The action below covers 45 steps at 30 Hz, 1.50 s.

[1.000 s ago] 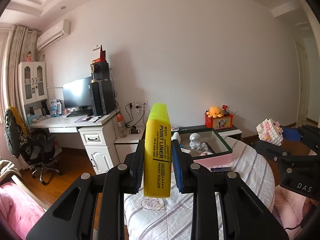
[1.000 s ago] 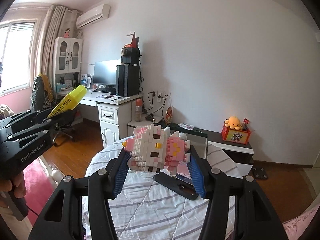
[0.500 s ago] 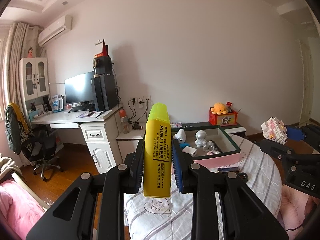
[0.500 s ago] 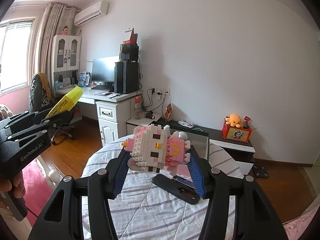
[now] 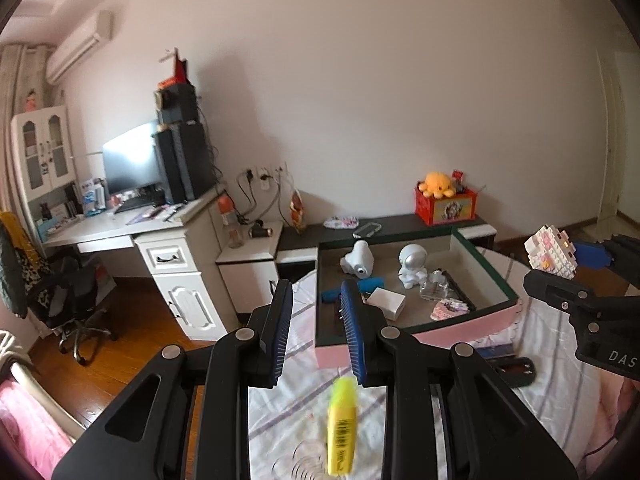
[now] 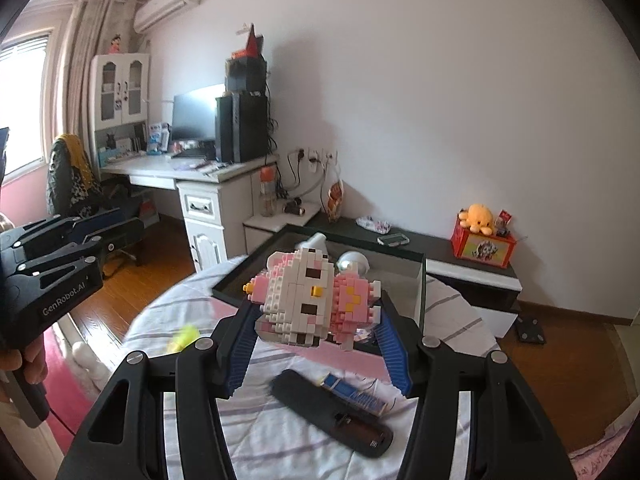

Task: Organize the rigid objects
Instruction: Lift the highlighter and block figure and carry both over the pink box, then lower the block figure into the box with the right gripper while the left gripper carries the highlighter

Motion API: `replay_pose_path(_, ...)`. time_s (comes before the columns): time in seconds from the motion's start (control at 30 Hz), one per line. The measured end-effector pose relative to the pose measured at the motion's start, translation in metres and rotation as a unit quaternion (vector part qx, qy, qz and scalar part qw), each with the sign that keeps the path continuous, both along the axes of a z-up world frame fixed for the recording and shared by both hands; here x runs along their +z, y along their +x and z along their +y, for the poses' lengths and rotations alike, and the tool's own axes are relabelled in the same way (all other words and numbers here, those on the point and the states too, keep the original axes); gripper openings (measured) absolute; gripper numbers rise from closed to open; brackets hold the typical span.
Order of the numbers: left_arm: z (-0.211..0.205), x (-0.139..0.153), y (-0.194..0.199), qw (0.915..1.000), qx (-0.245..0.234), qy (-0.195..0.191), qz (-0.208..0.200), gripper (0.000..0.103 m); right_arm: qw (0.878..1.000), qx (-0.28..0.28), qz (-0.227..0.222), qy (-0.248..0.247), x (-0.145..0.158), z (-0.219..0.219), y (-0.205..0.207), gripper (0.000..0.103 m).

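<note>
A: 2 claws, but only 1 is loaded. Why?

B: The left claw (image 5: 316, 332) stands spread with nothing between its pads; the yellow highlighter (image 5: 341, 428) is blurred below it, short of the open box (image 5: 416, 326), over the striped surface (image 5: 288, 412).

A: And the other?

B: The right claw (image 6: 316, 334) pinches the pink-and-white brick figure (image 6: 314, 298), held just in front of the box, probably to go inside with the other toys.

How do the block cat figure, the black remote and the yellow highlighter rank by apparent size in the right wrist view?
1. Block cat figure, held in the right tongs, nearest the lens, so its lead is unsure.
2. Black remote on the bedspread.
3. Yellow highlighter, motion-blurred.
</note>
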State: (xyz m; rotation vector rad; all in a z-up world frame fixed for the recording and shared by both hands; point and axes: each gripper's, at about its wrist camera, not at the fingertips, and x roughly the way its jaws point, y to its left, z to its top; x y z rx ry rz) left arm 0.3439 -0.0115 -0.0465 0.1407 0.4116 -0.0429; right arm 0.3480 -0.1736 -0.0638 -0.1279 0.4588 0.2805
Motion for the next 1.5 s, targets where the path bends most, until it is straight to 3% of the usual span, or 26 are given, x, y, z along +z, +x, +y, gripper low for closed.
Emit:
replay_pose_path(0.13,-0.008,-0.013,0.047,0.9991,-0.026,-0.011,0.030,0.021,1.000,-0.001,0.025,-0.003,-0.017,-0.008,0.039,0.057)
replay_pose_path(0.23,-0.016,-0.034,0.067,0.9981,-0.026,0.008,0.056,0.021,0.999,-0.005,0.050,-0.009,-0.032,-0.013,0.064,0.057)
replay_pose_path(0.3,-0.017,-0.049,0.066,0.9965,-0.029,0.019,0.076,0.024,0.998,0.000,0.056,-0.006,-0.038,-0.016,0.068,0.057)
replay_pose_path(0.5,-0.015,-0.095,0.056,0.9894,-0.045,0.028,0.135,0.044,0.998,0.006,0.069,0.013,-0.048,-0.024,0.071,0.057)
replay_pose_path(0.63,-0.018,-0.124,0.054,0.9835,-0.045,0.035,0.171,0.044,0.997,0.011,0.070,0.020,-0.045,-0.026,0.073,0.057)
replay_pose_path(0.73,-0.018,-0.136,0.052,0.9810,-0.045,0.033,0.186,0.046,0.997,0.016,0.072,0.023,-0.045,-0.026,0.070,0.057)
replay_pose_path(0.8,-0.016,-0.137,0.048,0.9813,-0.045,0.028,0.185,0.055,0.997,0.018,0.074,0.028,-0.045,-0.026,0.067,0.057)
replay_pose_path(0.93,-0.020,-0.134,0.038,0.9799,-0.066,0.022,0.187,0.061,0.997,0.015,0.075,0.028,-0.044,-0.027,0.064,0.057)
replay_pose_path(1.07,-0.027,-0.142,0.037,0.9766,-0.075,0.036,0.198,0.061,0.997,0.012,0.074,0.029,-0.042,-0.028,0.061,0.057)
replay_pose_path(1.1,-0.027,-0.145,0.037,0.9759,-0.076,0.038,0.201,0.056,0.997,0.013,0.073,0.028,-0.041,-0.028,0.062,0.057)
replay_pose_path(1.13,-0.028,-0.149,0.038,0.9745,-0.077,0.038,0.207,0.037,0.997,0.013,0.072,0.029,-0.042,-0.029,0.061,0.057)
replay_pose_path(1.2,-0.027,-0.152,0.039,0.9726,-0.085,0.024,0.215,0.026,0.997,0.013,0.072,0.029,-0.042,-0.030,0.060,0.057)
replay_pose_path(1.5,-0.023,-0.114,0.030,0.9821,-0.077,0.020,0.171,0.027,0.997,0.010,0.071,0.027,-0.039,-0.028,0.054,0.057)
